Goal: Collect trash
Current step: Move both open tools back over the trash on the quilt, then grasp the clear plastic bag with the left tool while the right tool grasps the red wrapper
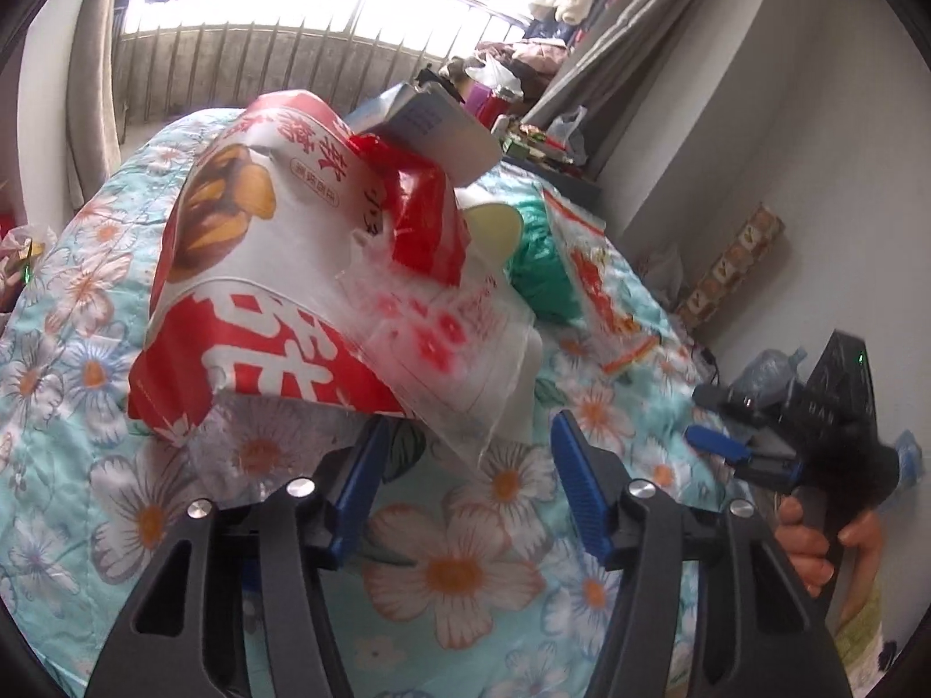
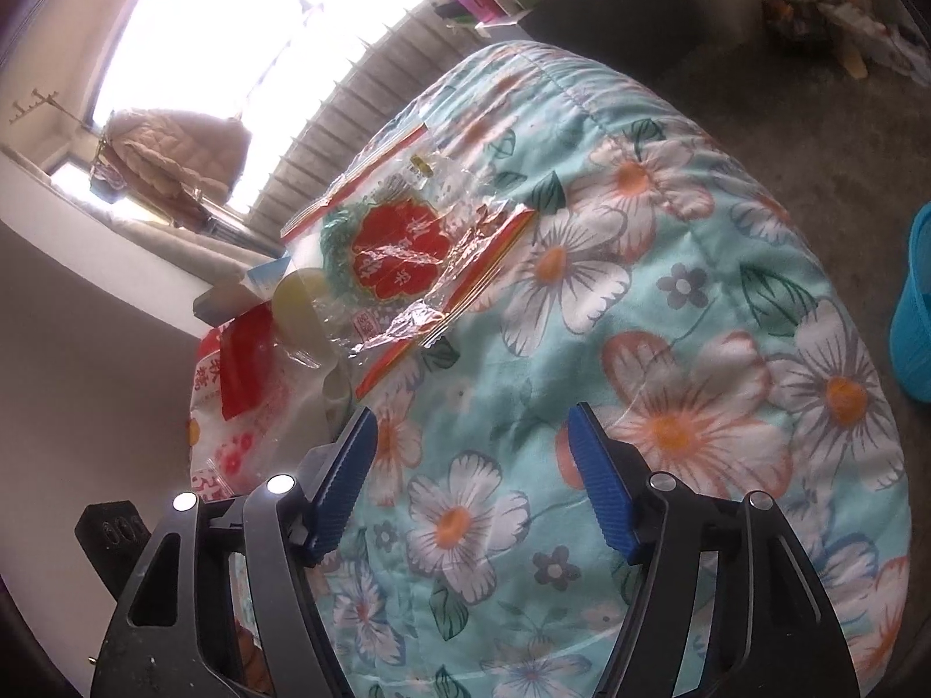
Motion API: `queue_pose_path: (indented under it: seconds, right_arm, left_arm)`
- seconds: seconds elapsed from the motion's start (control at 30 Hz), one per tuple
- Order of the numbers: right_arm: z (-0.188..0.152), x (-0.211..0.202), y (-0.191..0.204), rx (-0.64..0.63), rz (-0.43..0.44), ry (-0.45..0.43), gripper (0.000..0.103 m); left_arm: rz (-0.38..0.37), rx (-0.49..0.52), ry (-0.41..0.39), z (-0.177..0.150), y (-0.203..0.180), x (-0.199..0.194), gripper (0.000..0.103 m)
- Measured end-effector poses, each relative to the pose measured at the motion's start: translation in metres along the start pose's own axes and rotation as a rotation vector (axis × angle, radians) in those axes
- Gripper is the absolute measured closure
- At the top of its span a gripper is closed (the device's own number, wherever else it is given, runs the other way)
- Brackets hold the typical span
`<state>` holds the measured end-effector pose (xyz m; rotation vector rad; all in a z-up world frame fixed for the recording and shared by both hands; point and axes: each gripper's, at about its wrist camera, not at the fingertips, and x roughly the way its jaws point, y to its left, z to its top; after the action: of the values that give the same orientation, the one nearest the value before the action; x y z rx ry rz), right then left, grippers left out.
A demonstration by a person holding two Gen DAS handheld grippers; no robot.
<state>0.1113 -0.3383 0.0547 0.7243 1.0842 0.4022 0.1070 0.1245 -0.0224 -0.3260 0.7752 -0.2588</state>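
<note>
A pile of trash lies on a floral quilt [image 1: 465, 576]. In the left wrist view a large red-and-white snack bag [image 1: 244, 291] is closest, with a clear plastic bag with red print [image 1: 454, 360] over it, a red wrapper [image 1: 425, 221], a small carton [image 1: 430, 122], a yellow lid [image 1: 494, 227] and a green bundle [image 1: 541, 267]. My left gripper [image 1: 465, 436] is open, just below the clear bag's edge. My right gripper [image 2: 471, 430] is open over the quilt [image 2: 669, 349], empty, to the right of the pile; it also shows in the left wrist view [image 1: 733, 453]. A crinkled clear wrapper with a red flower label [image 2: 401, 256] lies ahead of it.
A blue bin [image 2: 913, 314] stands at the right edge of the right wrist view. A cluttered shelf [image 1: 535, 139] and a grey wall [image 1: 756, 145] lie behind the bed. A plastic bottle [image 1: 768, 366] and a patterned box [image 1: 733, 267] sit on the floor.
</note>
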Motion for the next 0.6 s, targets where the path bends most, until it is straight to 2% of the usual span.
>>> queue_pose_path:
  seconds: [0.23,0.4,0.6]
  right_arm:
    - [-0.002,-0.001,-0.007,0.045,0.048,0.009,0.047]
    - [0.0,-0.005,-0.015,0.097,0.099,0.016,0.051]
    - [0.001,-0.01,-0.003,0.084,0.15,0.022,0.054]
  left_arm:
    - [0.025,-0.071,-0.017,0.0,0.005,0.001,0.084]
    - [0.007,-0.058,-0.018,-0.003,0.004,-0.005,0.09]
    - [0.007,-0.014,-0.004,-0.011,-0.004,-0.015,0.09]
